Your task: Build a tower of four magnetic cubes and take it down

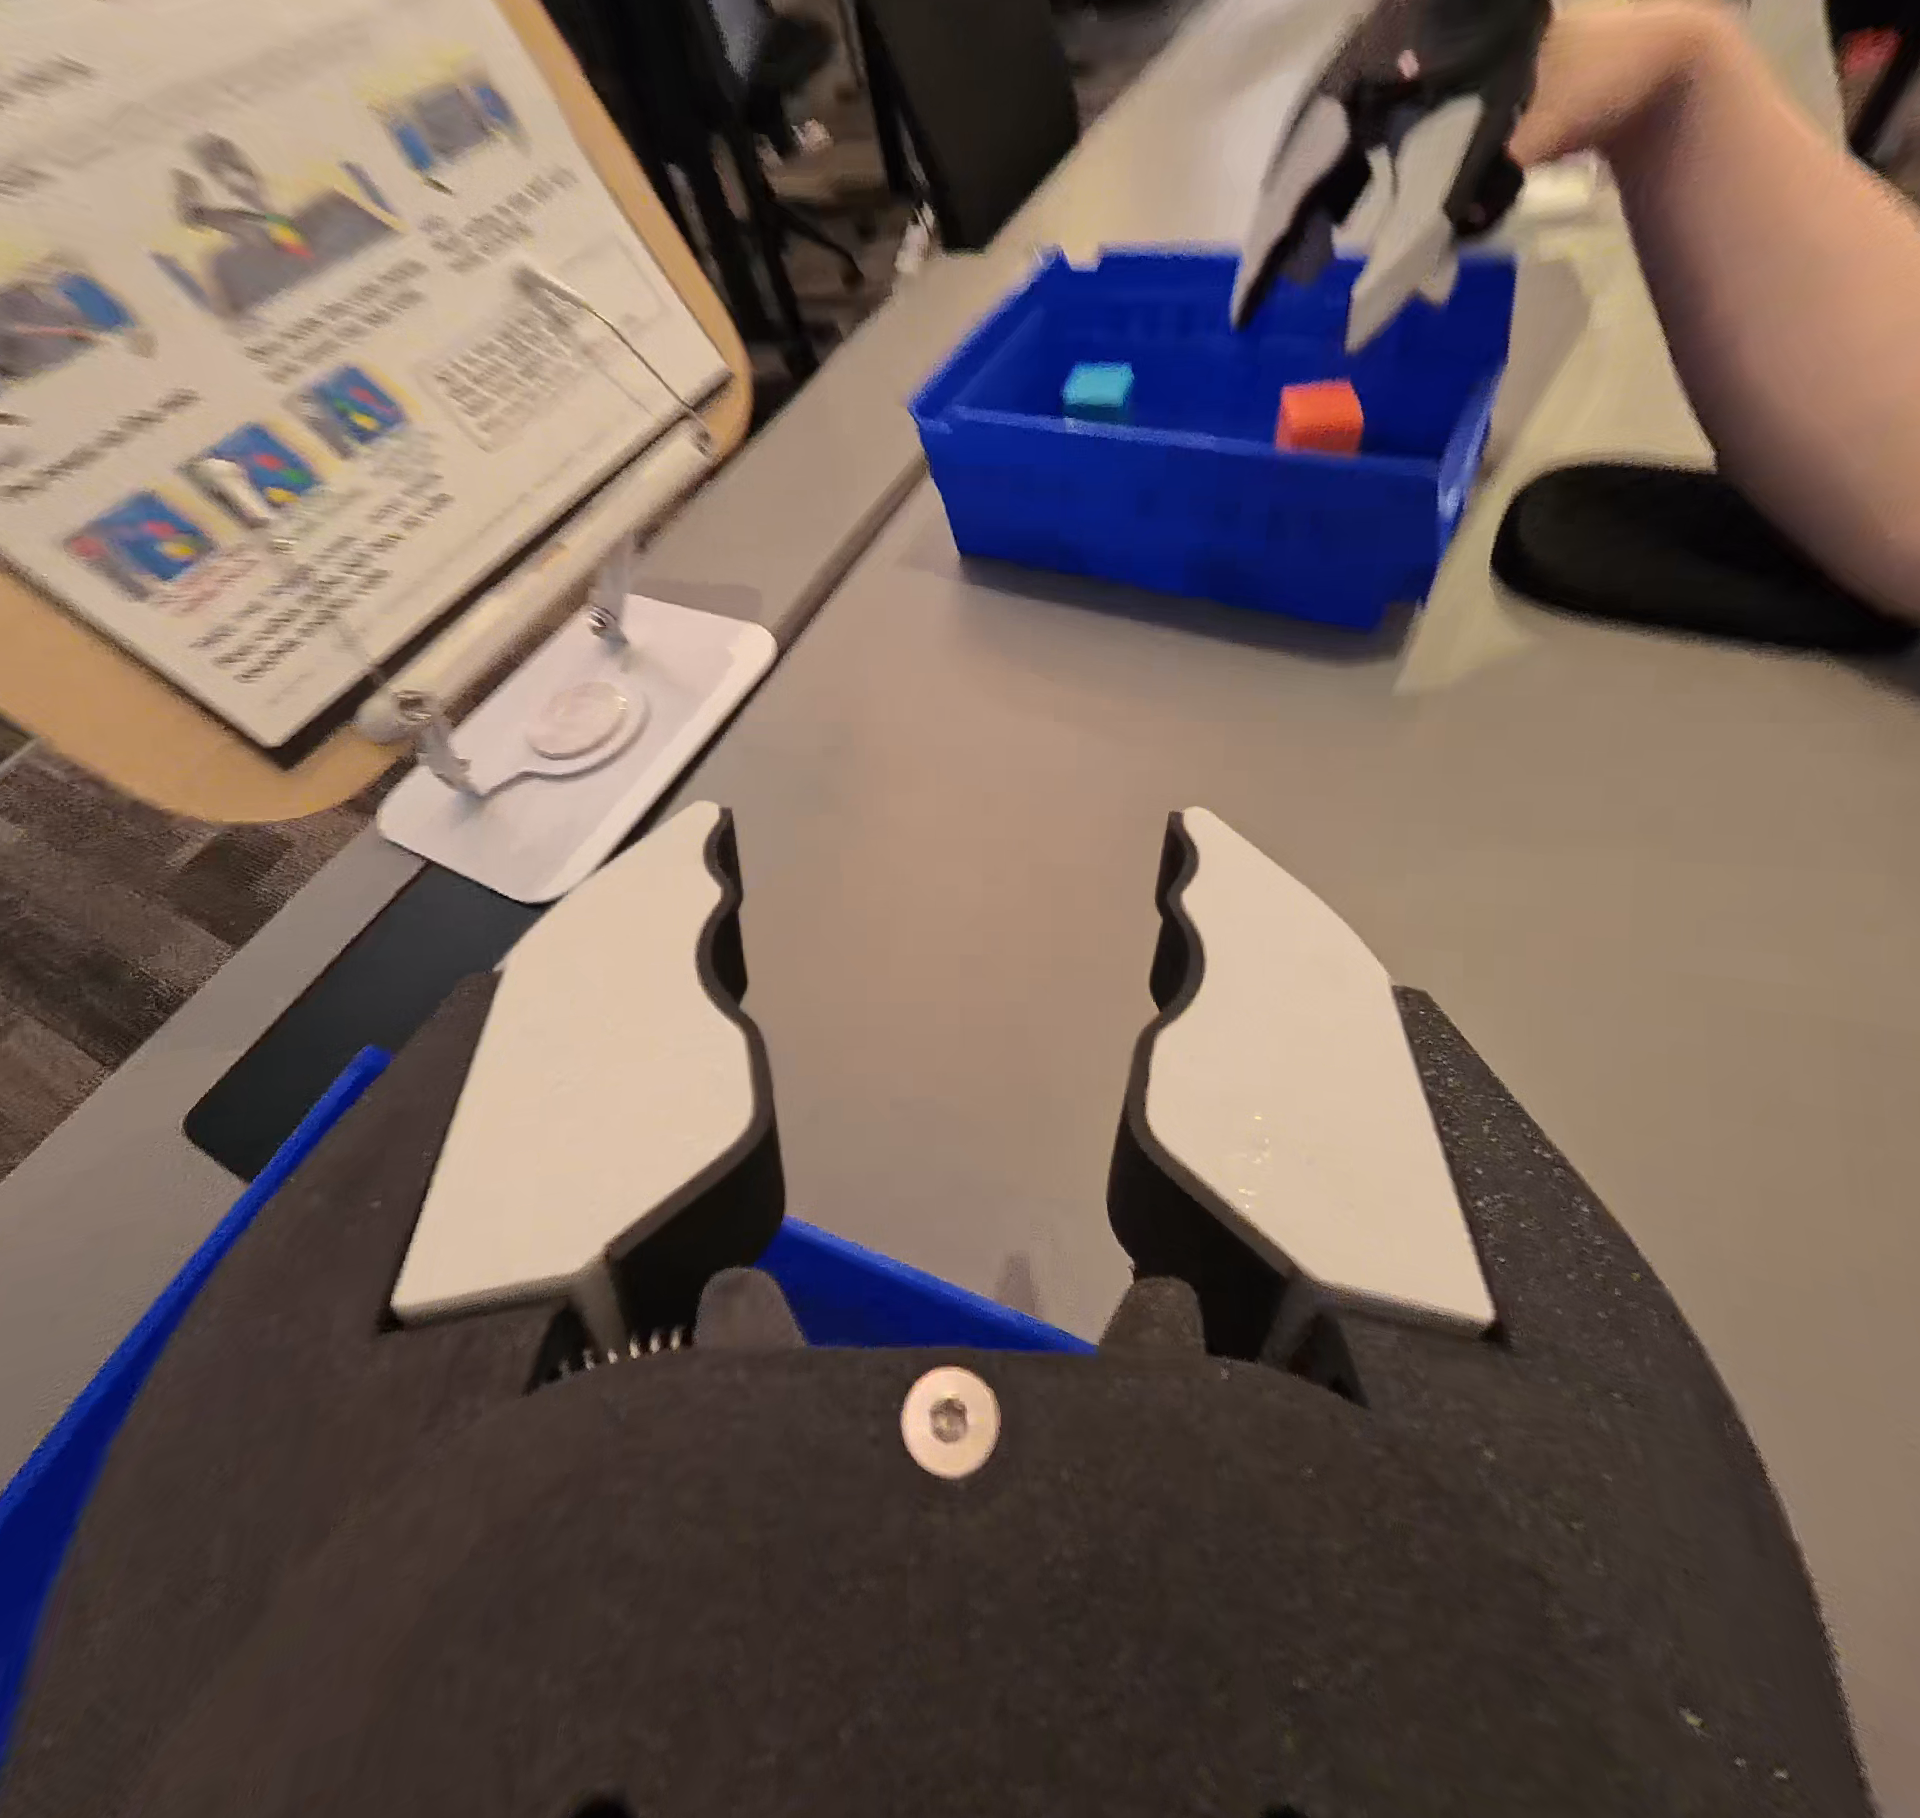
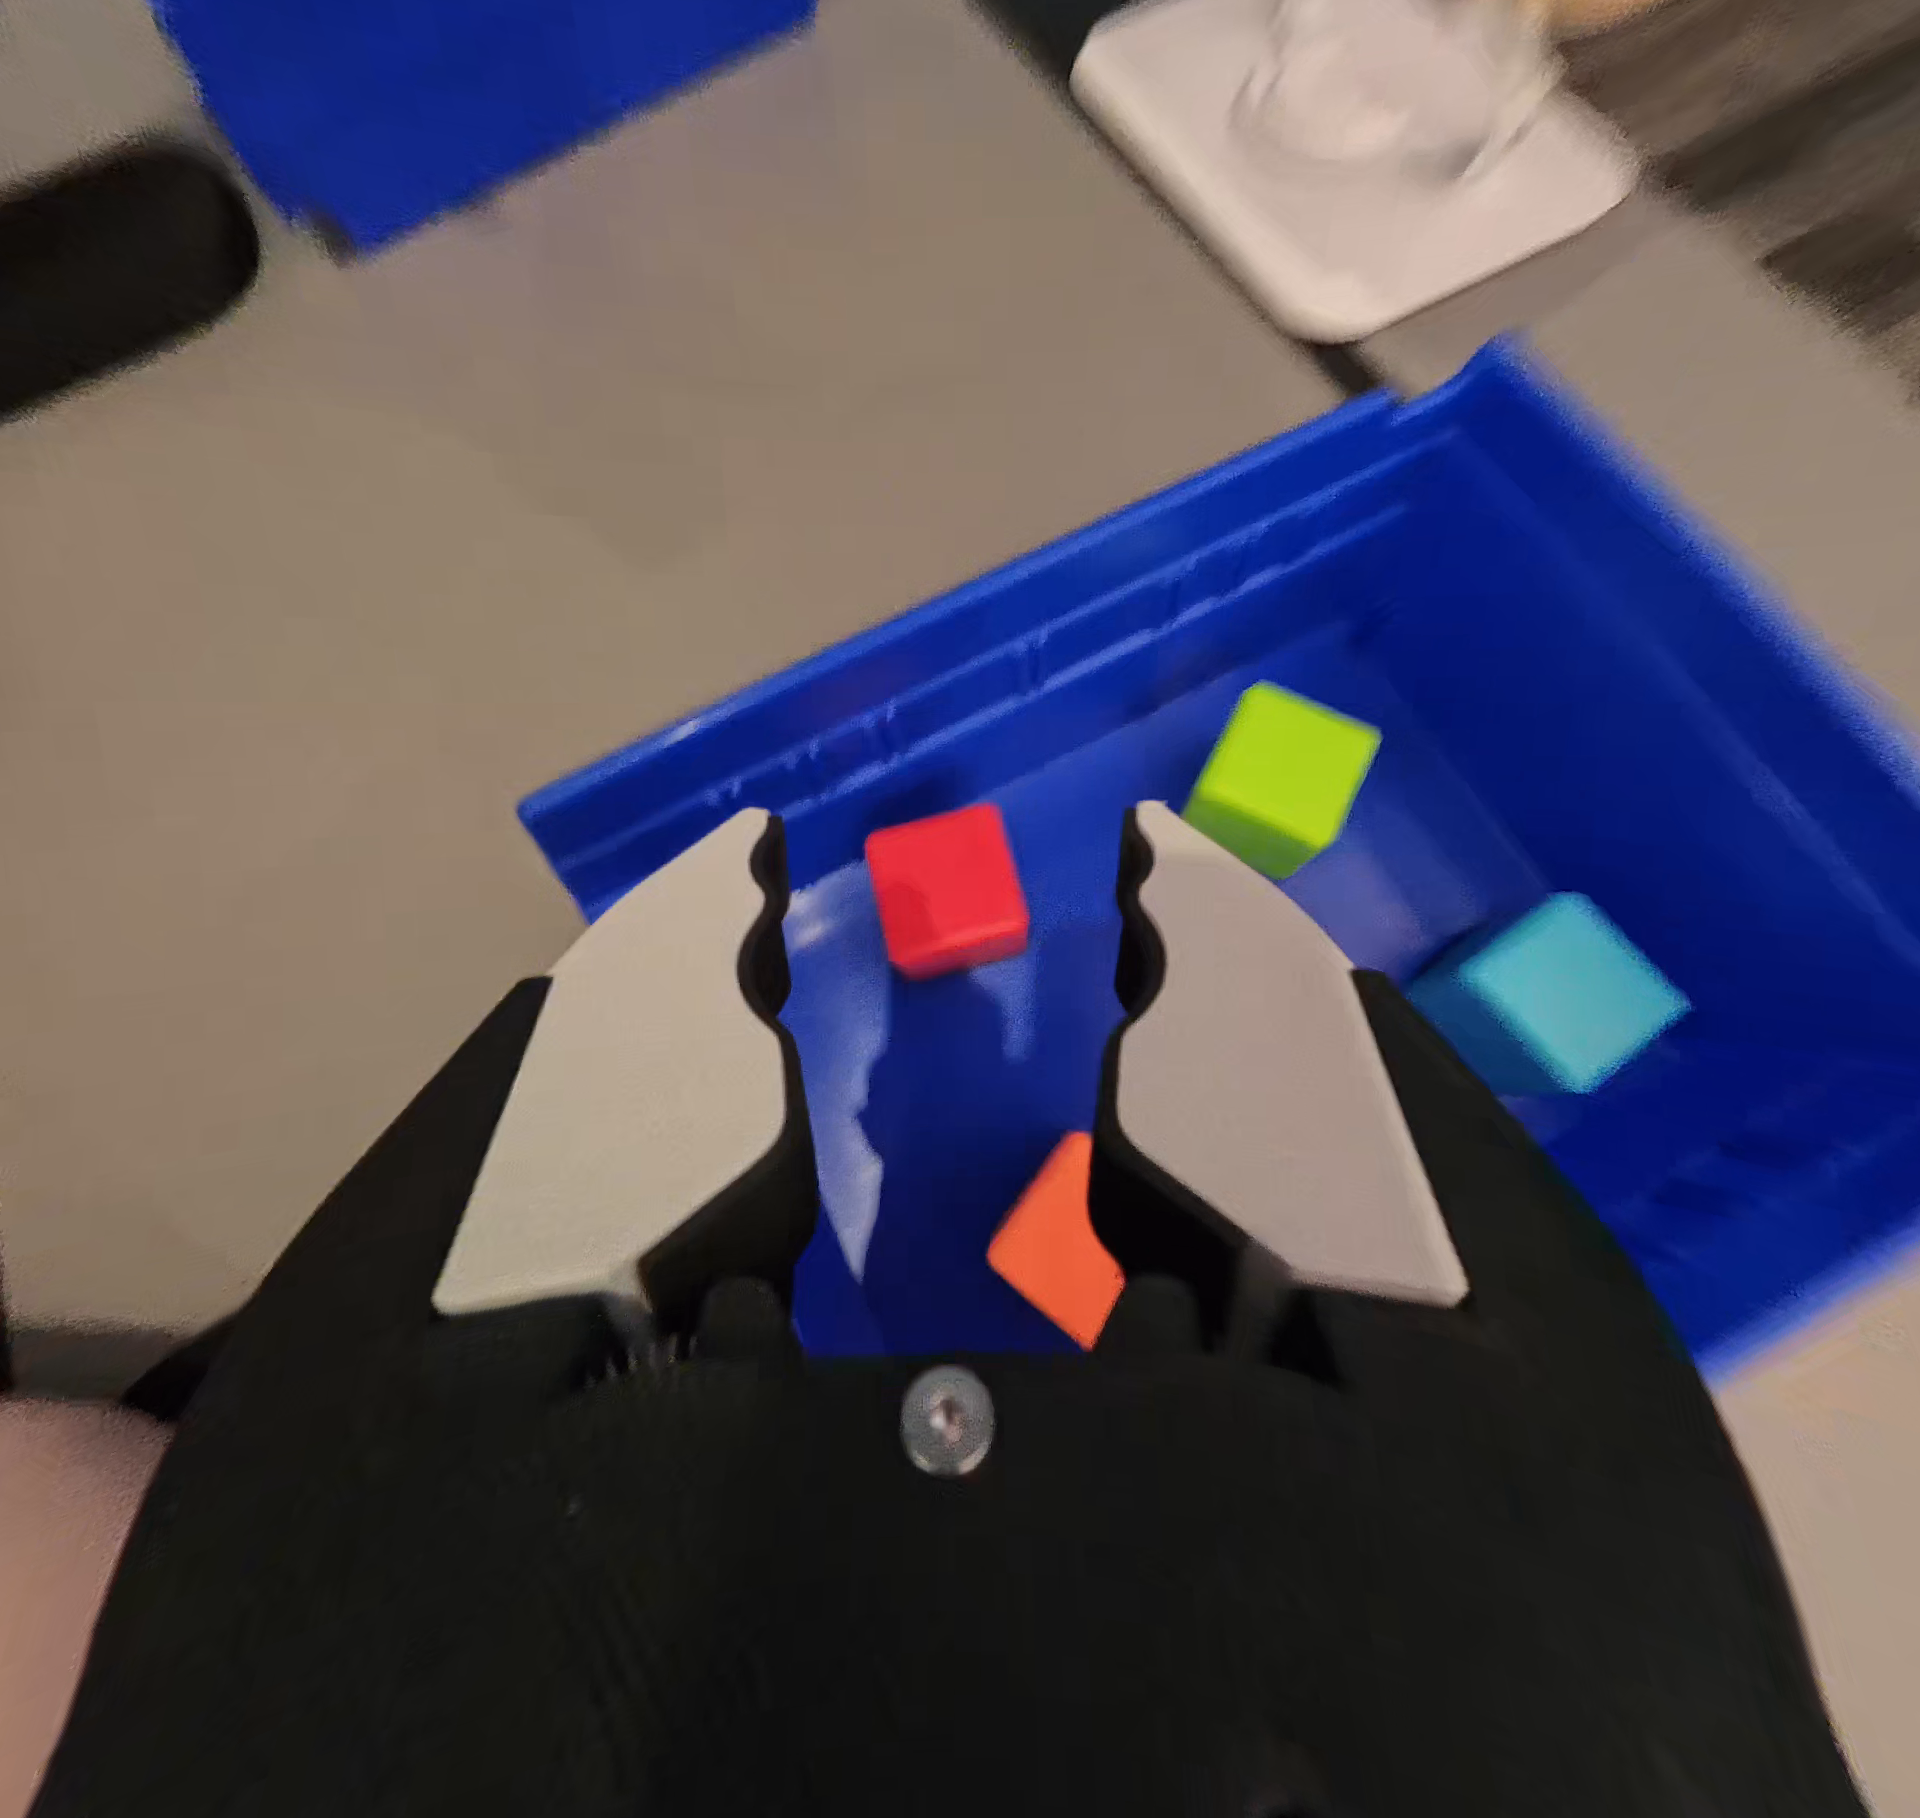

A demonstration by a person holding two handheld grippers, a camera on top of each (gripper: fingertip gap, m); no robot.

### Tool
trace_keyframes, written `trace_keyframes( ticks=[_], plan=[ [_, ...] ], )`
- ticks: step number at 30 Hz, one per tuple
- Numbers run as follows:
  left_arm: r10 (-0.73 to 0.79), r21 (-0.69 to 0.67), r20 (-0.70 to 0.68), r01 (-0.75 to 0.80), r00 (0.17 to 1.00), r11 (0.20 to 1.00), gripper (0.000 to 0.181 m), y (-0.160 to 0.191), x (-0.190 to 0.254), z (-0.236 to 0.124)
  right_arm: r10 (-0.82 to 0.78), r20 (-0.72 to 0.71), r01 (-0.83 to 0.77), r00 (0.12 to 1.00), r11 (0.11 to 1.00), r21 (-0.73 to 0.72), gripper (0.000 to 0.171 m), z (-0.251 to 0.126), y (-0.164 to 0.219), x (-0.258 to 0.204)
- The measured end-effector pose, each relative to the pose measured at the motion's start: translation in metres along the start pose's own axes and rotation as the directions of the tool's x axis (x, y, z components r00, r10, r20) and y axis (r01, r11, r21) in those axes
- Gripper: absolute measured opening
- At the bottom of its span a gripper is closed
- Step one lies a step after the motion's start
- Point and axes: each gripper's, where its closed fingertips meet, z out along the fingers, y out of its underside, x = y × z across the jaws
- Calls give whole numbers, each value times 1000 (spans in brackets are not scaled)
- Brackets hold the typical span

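1. Over at the table's [image 1: 935,885] left edge, a clipboard [image 1: 312,366] with an illustrated sheet leans on a white stand [image 1: 623,729].
2. Next along, the left gripper [image 1: 951,854] hovers above bare table, jaws apart and holding nothing; a blue bin's rim [image 1: 914,1280] shows just beneath it.
3. Farther right sits a second blue bin [image 2: 1039,646] holding all four cubes, apart from one another, none stacked.
4. Inside it, seen from the right wrist view: a red cube [image 2: 945,885], an orange cube [image 2: 1049,1238] nearest the camera, a green cube [image 2: 1283,776] and a cyan cube [image 2: 1558,989] rightmost.
5. Above that bin hangs the right gripper [image 2: 951,833], jaws apart and empty, the red cube showing between the tips but lower down, untouched.
6. At the far right, a person's forearm [image 1: 1766,262] holds that gripper.
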Motion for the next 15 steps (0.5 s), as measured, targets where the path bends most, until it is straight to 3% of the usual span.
trace_keyframes(
  ticks=[4, 7, 10, 15],
  plan=[
    [-141, 173, 166, 112, 976, 979, 79, -23, -37, -51, 105, -345, -29, 933, 975, 220, 51, -62, -26, 51],
    [-234, 249, 330, 155, 915, 956, 76, -21, -69, -97, 306, -588, -190, 748, 949, 252, 53, -106, 3, 98],
    [-346, 259, 538, 240, 768, 935, 81, 6, -103, -143, 447, -608, -368, 656, 893, 260, 57, -110, 38, 115],
    [-383, 160, 824, 477, 419, 865, 90, 90, -144, -207, 639, -560, -628, 527, 737, 248, 61, -86, 85, 130]
  ],
)
